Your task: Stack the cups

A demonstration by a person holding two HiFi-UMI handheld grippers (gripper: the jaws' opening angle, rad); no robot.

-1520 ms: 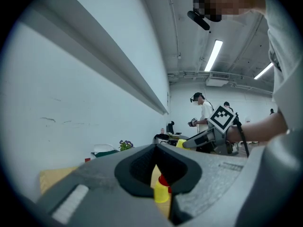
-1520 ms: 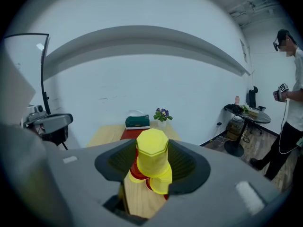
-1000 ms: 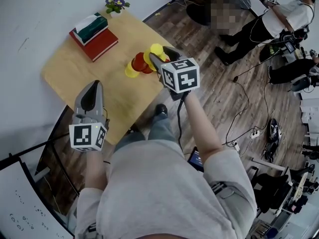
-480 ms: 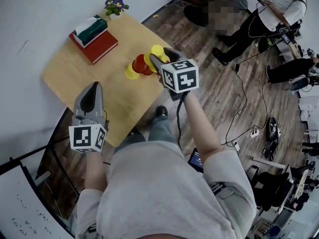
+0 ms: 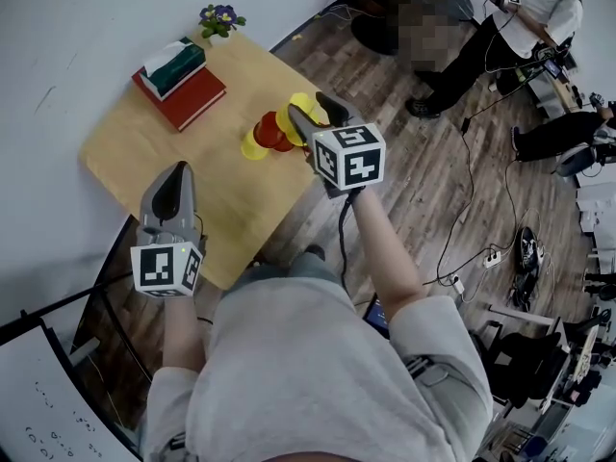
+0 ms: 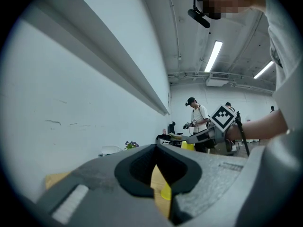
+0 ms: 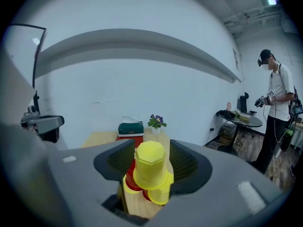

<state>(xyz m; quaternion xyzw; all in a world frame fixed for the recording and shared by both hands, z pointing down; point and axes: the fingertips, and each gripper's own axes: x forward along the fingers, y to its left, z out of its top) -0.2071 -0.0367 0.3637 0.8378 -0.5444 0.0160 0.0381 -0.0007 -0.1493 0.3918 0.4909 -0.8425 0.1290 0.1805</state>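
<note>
Right gripper point(image 5: 308, 107) at the centre of the head view, its jaws spread and just opening wider around an upturned yellow cup point(image 7: 150, 167), the pads apparently clear of it. I judge this to be the release step: the cup seems to be set on the cluster of red and yellow cups point(image 5: 269, 130) near the right edge of the wooden table point(image 5: 144, 142). Left gripper point(image 5: 175, 173), lower left, is pressed together and empty. Next I need a straight pull-back that does not nudge the pile.
</note>
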